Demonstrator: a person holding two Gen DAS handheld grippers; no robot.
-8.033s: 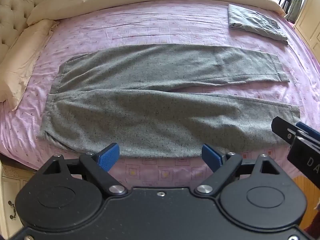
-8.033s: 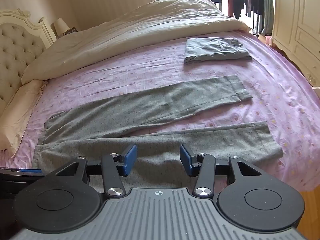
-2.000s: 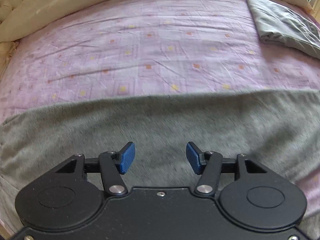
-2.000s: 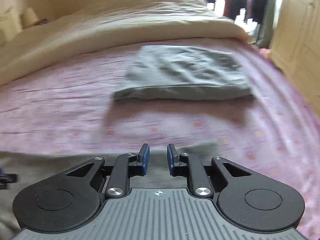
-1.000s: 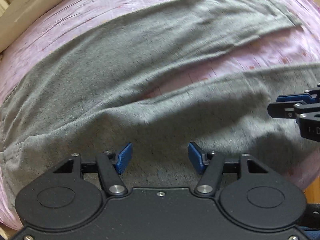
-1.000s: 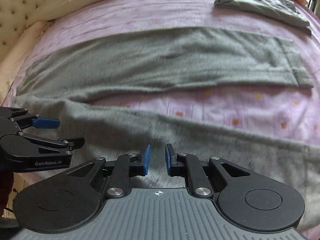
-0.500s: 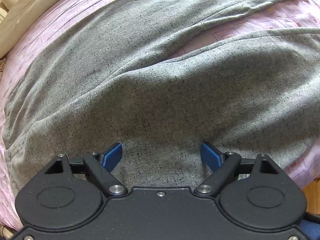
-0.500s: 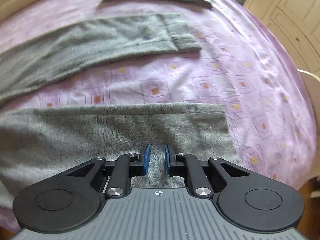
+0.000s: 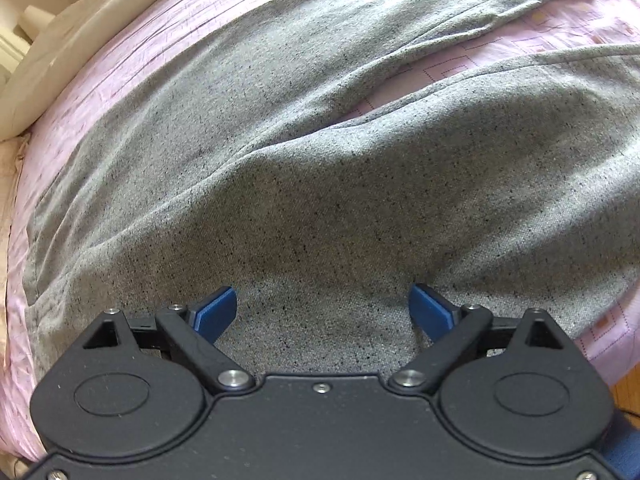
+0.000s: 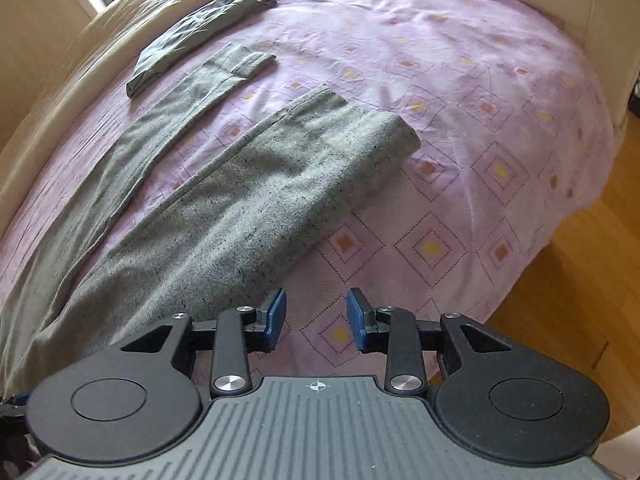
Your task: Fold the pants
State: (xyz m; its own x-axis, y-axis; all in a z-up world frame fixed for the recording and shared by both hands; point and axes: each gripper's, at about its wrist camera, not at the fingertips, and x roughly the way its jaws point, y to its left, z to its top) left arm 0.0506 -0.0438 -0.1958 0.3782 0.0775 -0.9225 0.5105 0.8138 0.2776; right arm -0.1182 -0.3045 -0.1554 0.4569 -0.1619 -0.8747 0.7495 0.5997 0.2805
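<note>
Grey pants (image 9: 320, 168) are lying flat on the pink patterned bedsheet (image 10: 460, 92), legs running away from the waist end and slightly apart, with sheet showing between them. Left gripper (image 9: 323, 310) is hovering over the near leg, jaws having just been opening to full spread, nothing gripped. Right gripper (image 10: 316, 314) is sitting just beside that leg's edge, over bare sheet, jaws having just been opening, partly spread, empty. A folded grey garment (image 10: 192, 36) is lying beyond the far leg.
</note>
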